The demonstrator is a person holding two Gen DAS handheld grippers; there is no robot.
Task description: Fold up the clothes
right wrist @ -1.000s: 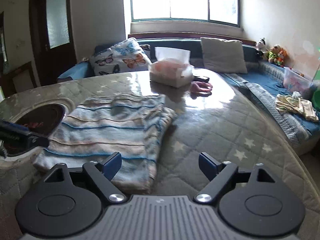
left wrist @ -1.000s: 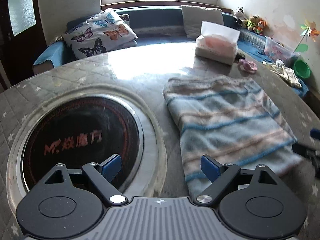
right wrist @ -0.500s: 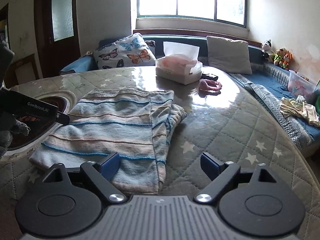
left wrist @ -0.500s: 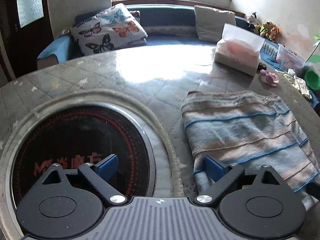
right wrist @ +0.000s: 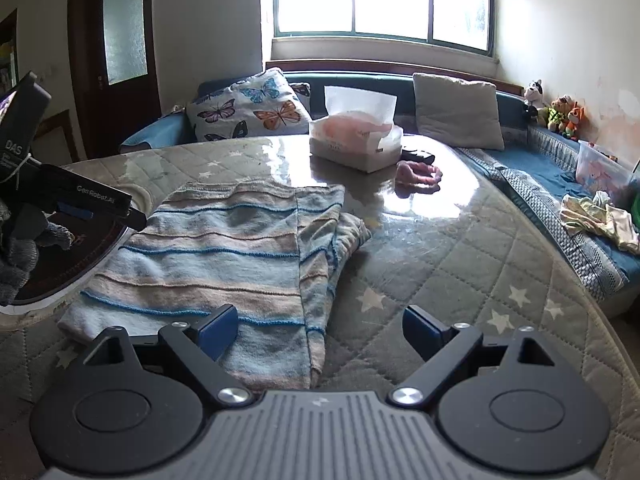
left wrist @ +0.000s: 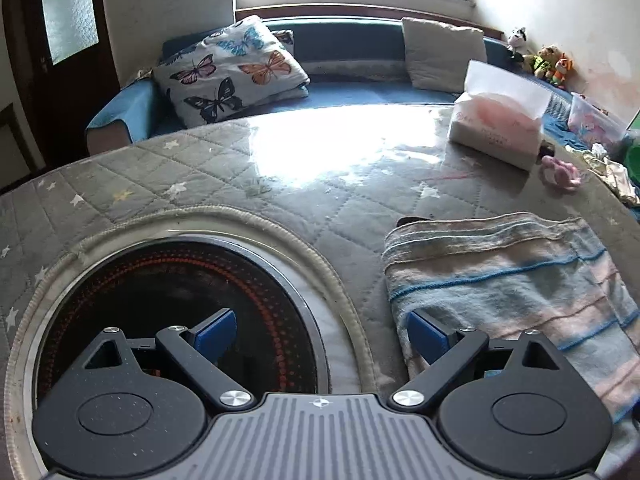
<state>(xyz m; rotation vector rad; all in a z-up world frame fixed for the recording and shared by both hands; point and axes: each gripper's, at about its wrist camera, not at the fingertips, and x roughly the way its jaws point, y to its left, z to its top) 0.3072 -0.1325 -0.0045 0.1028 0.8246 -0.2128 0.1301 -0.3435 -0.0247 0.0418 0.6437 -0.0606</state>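
Left wrist view: the striped knit garment (left wrist: pixel 508 280) is seen lying folded flat on the quilted tabletop (left wrist: pixel 248 168), right of the round black hob inset (left wrist: pixel 168 312). The left tongs (left wrist: pixel 320 336) are held wide apart, nothing between the pads; the right pad sits over the garment's near-left edge, the left pad over the hob glass. Contact with the cloth cannot be confirmed. The tool is held low, aimed level toward the far side of the tabletop.

Handling, judged: soft, light, limp knit; no stiffness to be counted on, so a single-corner lift is expected to sag and unfold the layers. The cover looks glossy (clear film, probably), so sliding is likely if the cloth is dragged. Best taken at a corner or along a folded edge, all layers pinched together.

Right wrist view: the garment is seen left of centre, one flap folded over along a vertical seam line, with a bunched layer poking out at the right edge. The right tongs (right wrist: pixel 320 328) are spread wide and empty, the left pad over the garment's near edge, the right pad over bare quilt. The tool is held just above the tabletop, pointing far. The left tool body is visible at far left, beside the garment's left edge. A tissue box (right wrist: pixel 356 140) stands well beyond.
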